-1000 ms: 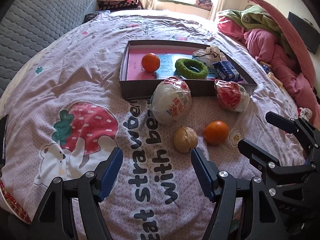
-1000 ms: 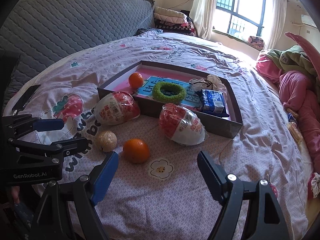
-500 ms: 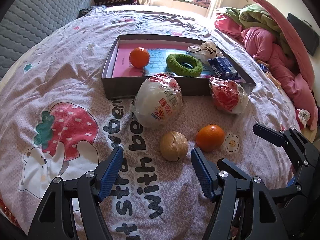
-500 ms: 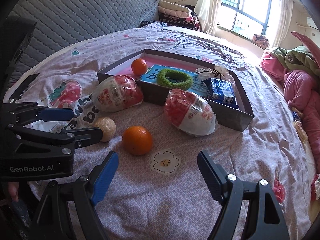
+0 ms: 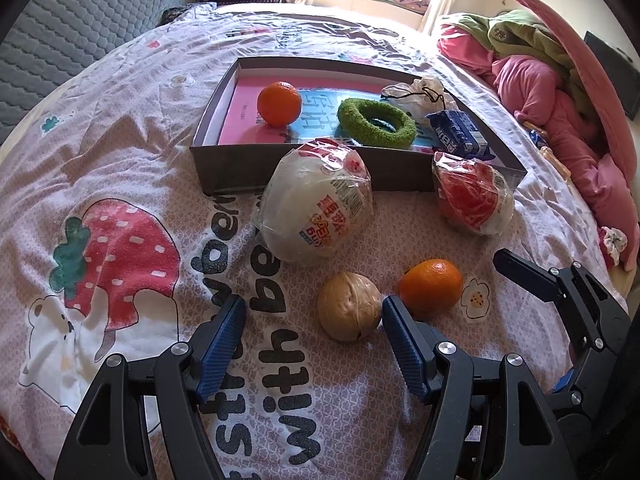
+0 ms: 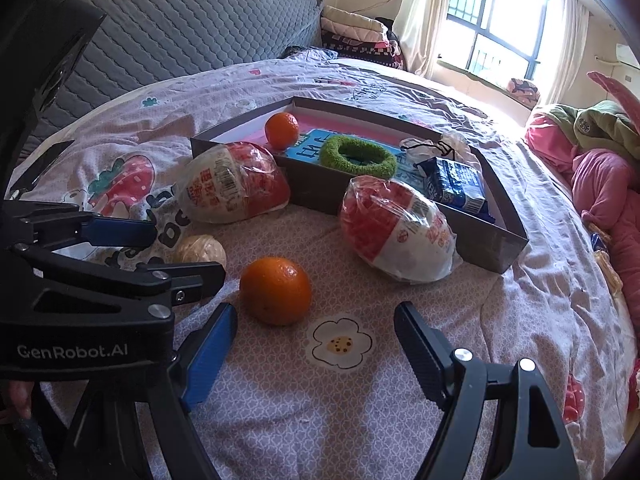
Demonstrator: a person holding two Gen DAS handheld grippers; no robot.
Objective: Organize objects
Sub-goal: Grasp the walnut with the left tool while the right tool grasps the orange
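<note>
A strawberry-print bedspread (image 5: pixel 132 152) covers the bed — grey quilted headboard (image 6: pixel 180 20) behind, pink bedding (image 5: pixel 560 120) heaped beside.

Bedsheet (image 5: pixel 132 152): soft printed cotton-like cloth, matt, lightly creased. Tray (image 5: pixel 240 168): stiff matt cardboard walls. Two wrapped egg-shaped packs (image 5: pixel 316 208) (image 6: pixel 396 232): glossy crinkled plastic film. Oranges (image 6: pixel 276 290) (image 5: pixel 279 103): dimpled, faintly shiny peel. Walnut (image 5: pixel 349 311): rough, dull shell. Green ring (image 5: pixel 376 122): fuzzy terry cloth. Left claw (image 5: pixel 312 344) and right claw (image 6: pixel 316 354): matt black plastic, ribbed blue pads (image 5: pixel 222 346), bright metal screws.
</note>
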